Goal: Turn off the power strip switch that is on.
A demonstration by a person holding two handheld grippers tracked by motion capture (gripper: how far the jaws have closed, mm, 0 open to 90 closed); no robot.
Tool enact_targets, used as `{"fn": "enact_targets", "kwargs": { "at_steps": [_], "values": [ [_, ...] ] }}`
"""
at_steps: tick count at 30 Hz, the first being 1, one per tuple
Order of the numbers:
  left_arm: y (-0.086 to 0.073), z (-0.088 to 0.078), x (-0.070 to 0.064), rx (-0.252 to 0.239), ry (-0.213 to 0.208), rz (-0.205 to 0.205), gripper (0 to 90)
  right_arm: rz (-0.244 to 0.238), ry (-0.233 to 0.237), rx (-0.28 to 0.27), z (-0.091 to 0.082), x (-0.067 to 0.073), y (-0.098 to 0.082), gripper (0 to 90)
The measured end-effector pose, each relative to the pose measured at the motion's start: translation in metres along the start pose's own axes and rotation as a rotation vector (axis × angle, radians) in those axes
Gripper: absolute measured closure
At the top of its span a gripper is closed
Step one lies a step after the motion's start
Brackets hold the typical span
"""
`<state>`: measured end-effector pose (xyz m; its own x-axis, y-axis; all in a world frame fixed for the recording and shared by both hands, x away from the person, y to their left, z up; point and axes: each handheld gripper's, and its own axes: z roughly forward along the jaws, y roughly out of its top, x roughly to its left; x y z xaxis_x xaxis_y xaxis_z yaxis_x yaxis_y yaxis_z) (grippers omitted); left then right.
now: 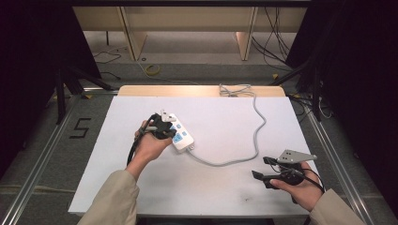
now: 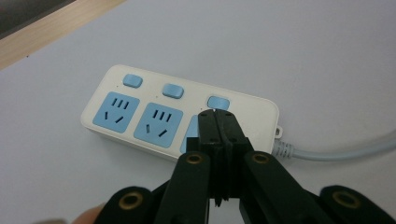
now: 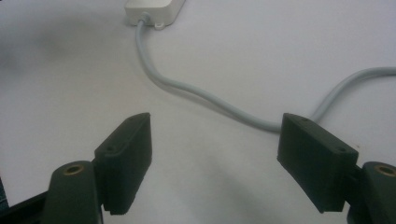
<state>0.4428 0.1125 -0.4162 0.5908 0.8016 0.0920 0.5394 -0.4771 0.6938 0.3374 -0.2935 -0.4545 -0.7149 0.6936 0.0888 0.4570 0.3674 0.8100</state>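
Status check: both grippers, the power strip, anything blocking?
Left gripper shut, tips over power strip beside its third switch. Right gripper open, empty, apart near the grey cable. Nothing blocking.

Lab recording rig, black curtains [image 1: 28, 56], metal frame rails [image 1: 42, 150], taped floor number [image 1: 80, 128]

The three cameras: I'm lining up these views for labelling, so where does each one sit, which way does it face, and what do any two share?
High view: above the person's side, facing forward and down on the table; both forearms, left gripper, right gripper.
Left gripper view: rides the left gripper, looking along shut jaws down at the power strip.
Right gripper view: rides the right gripper, looking between open jaws across the table at the grey cable.
Shared: all three show the power strip and its cable.
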Motion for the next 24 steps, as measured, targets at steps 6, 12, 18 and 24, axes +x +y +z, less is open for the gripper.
{"fn": "enact_targets", "kwargs": {
  "at_steps": [6,12,18,24],
  "values": [
    [0.003,0.001,0.000,0.001,0.001,-0.002,90.0,-0.003,0.001,0.002,0.000,0.000,0.000,26.8],
    [0.006,0.003,0.000,0.005,-0.002,0.004,90.0,0.001,0.000,-0.001,0.000,0.000,0.000,26.8],
    [0.009,0.004,0.000,0.007,-0.003,0.003,90.0,-0.001,0.001,-0.001,0.000,0.000,0.000,26.8],
    [0.013,0.006,0.001,0.013,-0.005,0.003,90.0,-0.004,0.001,0.002,0.000,0.000,0.000,26.9]
  ]
}}
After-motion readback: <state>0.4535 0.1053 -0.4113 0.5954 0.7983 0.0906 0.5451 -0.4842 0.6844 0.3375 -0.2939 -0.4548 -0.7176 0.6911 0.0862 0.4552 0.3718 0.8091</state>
